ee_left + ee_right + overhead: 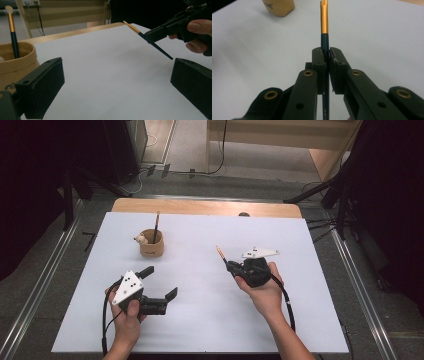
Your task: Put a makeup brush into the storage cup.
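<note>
the right tool (231,265) is pinching a thin brush (221,254) with a dark blue handle and a gold band. in the right gripper view the two black jaws are pressed tight on the handle (324,47), and the gold end sticks out past them. the brush is up off the white bench (200,320), tilted, with its gold end pointing away from the person. the left tool (160,282) is spread wide with nothing between its jaws. it is well apart from the right tool, on the other side of the bench. past the left tool stands a small tan cup (151,245). another brush (156,226) stands upright in that cup, beside a small pale round thing i cannot make out.
</note>
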`<state>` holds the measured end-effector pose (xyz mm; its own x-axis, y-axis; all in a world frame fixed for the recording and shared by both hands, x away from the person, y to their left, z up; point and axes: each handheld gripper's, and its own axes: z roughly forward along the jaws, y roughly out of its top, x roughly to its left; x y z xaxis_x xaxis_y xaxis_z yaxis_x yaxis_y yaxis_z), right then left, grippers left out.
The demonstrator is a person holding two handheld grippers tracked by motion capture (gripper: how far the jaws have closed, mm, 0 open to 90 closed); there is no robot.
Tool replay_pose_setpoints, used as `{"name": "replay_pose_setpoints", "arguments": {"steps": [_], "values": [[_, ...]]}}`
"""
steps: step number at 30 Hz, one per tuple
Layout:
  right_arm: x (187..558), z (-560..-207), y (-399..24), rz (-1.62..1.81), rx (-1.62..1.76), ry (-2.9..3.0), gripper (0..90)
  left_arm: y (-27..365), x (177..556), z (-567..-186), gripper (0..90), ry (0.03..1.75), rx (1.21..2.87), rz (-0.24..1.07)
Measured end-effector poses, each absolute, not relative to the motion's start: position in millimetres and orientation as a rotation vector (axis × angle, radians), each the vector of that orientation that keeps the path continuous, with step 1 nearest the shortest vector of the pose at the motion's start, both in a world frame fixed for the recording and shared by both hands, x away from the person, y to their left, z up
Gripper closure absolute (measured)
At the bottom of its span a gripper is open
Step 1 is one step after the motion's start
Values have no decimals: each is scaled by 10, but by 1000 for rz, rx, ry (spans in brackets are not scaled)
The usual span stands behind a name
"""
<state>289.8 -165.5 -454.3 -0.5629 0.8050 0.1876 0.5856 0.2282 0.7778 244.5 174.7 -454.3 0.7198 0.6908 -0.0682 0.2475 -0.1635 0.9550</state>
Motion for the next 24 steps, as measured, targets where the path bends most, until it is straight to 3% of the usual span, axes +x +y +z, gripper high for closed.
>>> {"name": "replay_pose_setpoints", "arguments": {"steps": [24], "values": [[2444, -4496, -1785, 1522, 1215, 2052, 846, 1248, 2664, -4349, 0, 698, 1692, 333]]}}
